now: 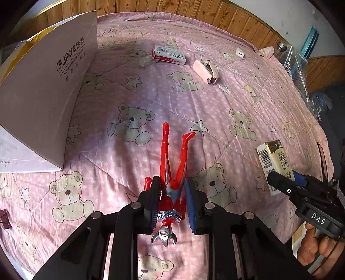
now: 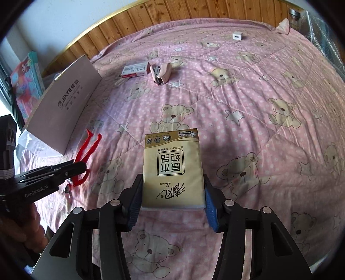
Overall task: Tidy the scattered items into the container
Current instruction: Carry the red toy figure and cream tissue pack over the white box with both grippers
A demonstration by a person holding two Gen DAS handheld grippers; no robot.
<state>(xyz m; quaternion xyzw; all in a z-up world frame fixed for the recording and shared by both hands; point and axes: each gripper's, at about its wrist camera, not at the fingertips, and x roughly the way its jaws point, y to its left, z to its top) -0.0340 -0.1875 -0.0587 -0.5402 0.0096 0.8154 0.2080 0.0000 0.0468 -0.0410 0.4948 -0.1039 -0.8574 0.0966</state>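
A red and silver toy figure [image 1: 172,172] hangs head toward the camera, legs pointing away. My left gripper [image 1: 172,191] is shut on its torso. The figure's red legs [image 2: 88,148] also show in the right wrist view, beside the left gripper [image 2: 71,170]. My right gripper [image 2: 172,196] is shut on a gold tissue pack [image 2: 173,170], held above the bed; the pack [image 1: 273,163] also shows at the right of the left wrist view. The open cardboard box [image 1: 43,86] stands at the left, its side wall [image 2: 62,103] facing both grippers.
On the pink bear-print quilt [image 1: 129,97], far side, lie a red and white staples box [image 1: 169,55], a pink stapler [image 1: 206,71] and a small white charger [image 1: 239,53]. A glass jar [image 1: 281,48] and bubble wrap sit at the far right corner. A wooden headboard [image 2: 172,13] runs behind.
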